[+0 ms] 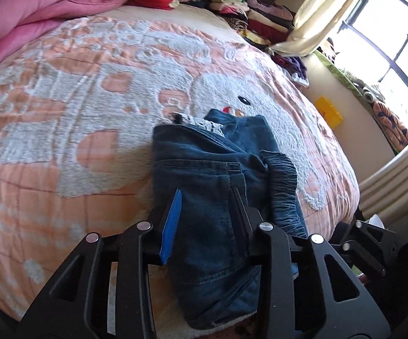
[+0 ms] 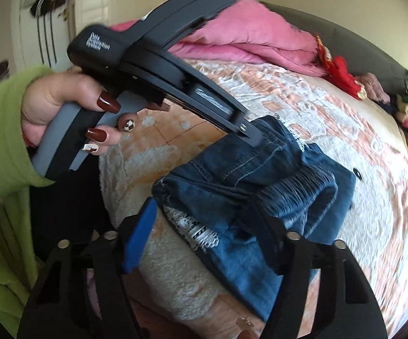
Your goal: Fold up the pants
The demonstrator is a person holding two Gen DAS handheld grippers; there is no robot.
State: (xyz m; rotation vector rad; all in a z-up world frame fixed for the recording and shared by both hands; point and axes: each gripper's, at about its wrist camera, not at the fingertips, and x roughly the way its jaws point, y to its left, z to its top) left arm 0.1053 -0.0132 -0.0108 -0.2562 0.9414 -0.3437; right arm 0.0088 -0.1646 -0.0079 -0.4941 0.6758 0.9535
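The blue denim pants [image 1: 204, 155] lie folded into a thick bundle near the bed's front edge, with the elastic waistband on the right. My left gripper [image 1: 206, 190] has its jaws close together with a thick fold of denim filling the gap, shut on it. In the right wrist view a hand in a green sleeve [image 2: 0, 127] holds that left gripper [image 2: 249, 134], tip down on the pants [image 2: 260, 175]. My right gripper [image 2: 201, 203] straddles the near frayed end of the bundle. Its blue pad [image 2: 139, 237] stands apart from the cloth, so it is open.
The bed carries a peach and white plush blanket [image 1: 91, 113]. A pink quilt [image 1: 34, 8] is bunched at the head end. Stacked clothes [image 1: 254, 8] fill the far corner. A window with a curtain [image 1: 387, 28] is to the right, past the bed's edge.
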